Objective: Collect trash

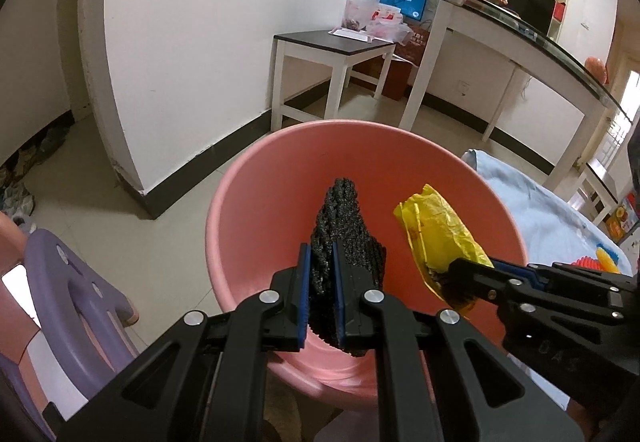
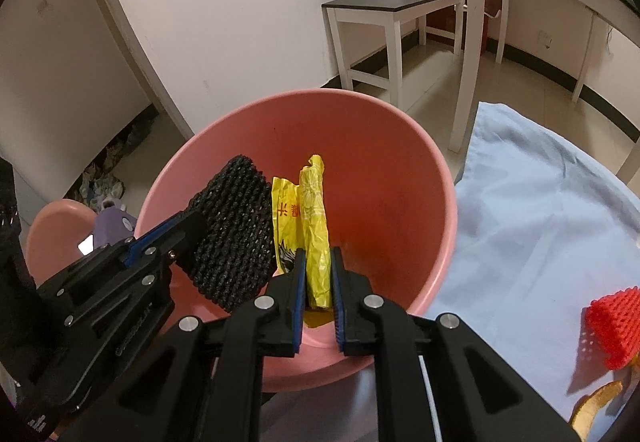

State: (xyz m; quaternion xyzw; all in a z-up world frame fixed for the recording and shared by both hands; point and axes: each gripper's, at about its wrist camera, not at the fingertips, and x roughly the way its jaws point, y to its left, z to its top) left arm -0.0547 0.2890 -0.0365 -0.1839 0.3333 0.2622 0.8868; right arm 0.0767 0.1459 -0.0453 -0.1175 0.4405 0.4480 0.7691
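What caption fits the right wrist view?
Right gripper holding yellow plastic wrapper over pink bin.

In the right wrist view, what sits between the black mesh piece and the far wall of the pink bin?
The yellow wrapper, clamped in the right gripper, stands just right of the black mesh piece; beyond it only bare pink bin wall.

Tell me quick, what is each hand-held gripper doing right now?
Left hand-held gripper: closed on a black foam net, over the pink bucket.
Right hand-held gripper: closed on a yellow plastic wrapper, over the same bucket.
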